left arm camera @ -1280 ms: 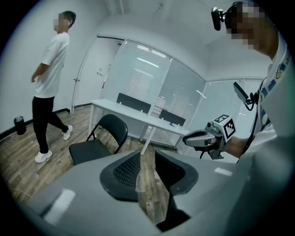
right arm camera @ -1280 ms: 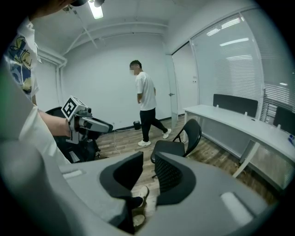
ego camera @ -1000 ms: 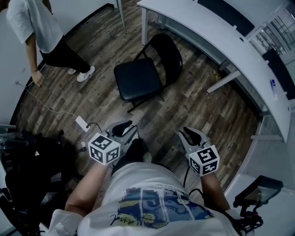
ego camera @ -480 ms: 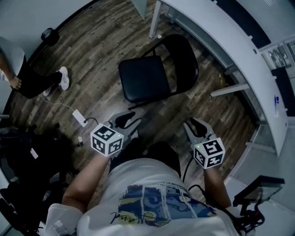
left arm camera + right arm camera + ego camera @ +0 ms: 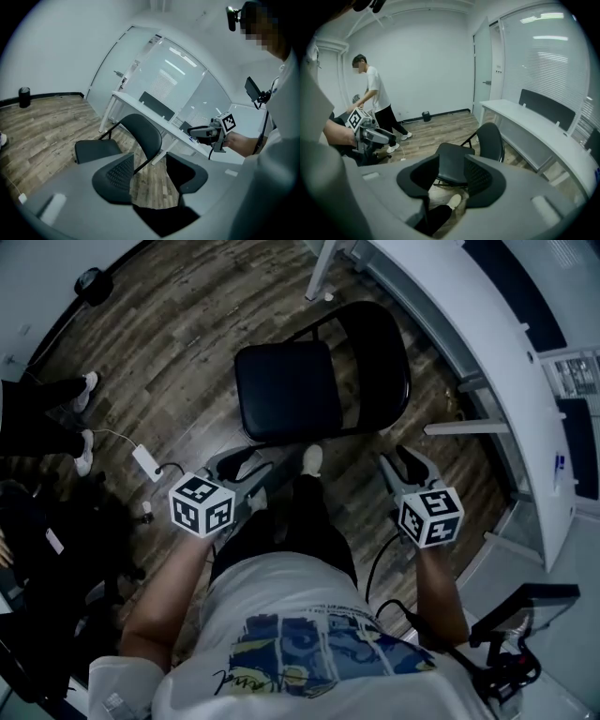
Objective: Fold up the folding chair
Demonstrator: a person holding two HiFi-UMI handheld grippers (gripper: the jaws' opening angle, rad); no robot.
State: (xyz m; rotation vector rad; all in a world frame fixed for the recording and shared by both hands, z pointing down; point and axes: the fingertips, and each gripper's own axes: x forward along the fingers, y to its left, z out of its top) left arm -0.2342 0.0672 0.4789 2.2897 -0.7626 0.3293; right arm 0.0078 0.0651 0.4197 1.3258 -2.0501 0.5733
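Black folding chair (image 5: 314, 381), unfolded, upright on wood floor, backrest twd white desk, seat facing person.

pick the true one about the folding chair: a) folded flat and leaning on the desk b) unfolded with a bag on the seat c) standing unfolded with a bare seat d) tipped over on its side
c: the folding chair stands upright and unfolded on the wood floor, and nothing lies on its seat.
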